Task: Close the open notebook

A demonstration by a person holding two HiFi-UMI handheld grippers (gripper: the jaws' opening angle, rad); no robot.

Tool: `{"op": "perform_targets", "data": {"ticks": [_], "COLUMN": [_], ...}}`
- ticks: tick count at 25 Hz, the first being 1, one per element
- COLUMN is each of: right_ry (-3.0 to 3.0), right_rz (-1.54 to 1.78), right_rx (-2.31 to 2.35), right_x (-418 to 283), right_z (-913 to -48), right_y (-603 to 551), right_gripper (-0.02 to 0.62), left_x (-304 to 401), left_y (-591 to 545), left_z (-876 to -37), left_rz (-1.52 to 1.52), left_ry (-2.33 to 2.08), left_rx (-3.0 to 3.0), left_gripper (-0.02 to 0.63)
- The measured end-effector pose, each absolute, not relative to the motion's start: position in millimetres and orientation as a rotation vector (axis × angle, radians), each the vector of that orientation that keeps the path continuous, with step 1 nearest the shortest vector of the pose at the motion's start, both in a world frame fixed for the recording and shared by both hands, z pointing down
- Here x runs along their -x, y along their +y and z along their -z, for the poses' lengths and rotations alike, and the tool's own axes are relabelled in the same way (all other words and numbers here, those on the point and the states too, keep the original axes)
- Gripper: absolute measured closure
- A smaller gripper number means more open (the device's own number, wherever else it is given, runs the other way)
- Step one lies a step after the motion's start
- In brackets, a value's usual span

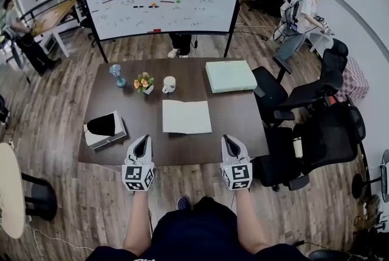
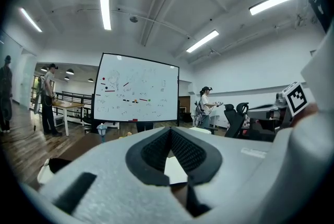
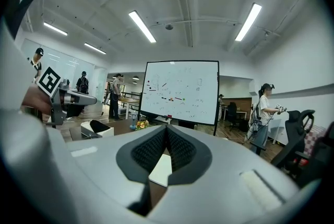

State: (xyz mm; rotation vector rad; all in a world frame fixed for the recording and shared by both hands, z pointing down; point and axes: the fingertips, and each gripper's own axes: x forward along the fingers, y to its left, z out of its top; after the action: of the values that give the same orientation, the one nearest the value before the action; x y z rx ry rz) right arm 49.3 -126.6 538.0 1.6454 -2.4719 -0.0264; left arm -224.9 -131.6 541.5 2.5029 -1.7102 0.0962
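The notebook [image 1: 186,116] lies open and flat, its long axis running left-right.

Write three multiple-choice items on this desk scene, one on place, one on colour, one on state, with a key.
1. Relative to the notebook, the mug stands: A on it; B beyond it, beside the flowers; C at the near edge.
2. The flat box at the far right of the table is: A red; B black; C pale green.
3. The notebook is: A open, pages up; B shut; C gripped.
Key: B, the mug sits past the notebook's far edge; C, its top is pale green; A, white pages lie bare, with left tongs and right tongs both shut and clear of it.
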Motion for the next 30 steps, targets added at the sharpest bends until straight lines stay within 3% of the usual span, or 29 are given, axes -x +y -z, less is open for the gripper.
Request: {"op": "perform_targets", "data": {"ticks": [30], "right_ry": [-2.550], "right_rz": [-0.023], "right_rx": [-1.511], "right_x": [-58], "right_z": [-567], "right_y": [-267], "right_gripper": [0.589], "left_x": [221], "left_y": [-245], "left_z": [-605], "left_rz": [-0.195], "left_ry": [-1.834], "left_rx": [-2.354], "left_gripper": [0.620]}}
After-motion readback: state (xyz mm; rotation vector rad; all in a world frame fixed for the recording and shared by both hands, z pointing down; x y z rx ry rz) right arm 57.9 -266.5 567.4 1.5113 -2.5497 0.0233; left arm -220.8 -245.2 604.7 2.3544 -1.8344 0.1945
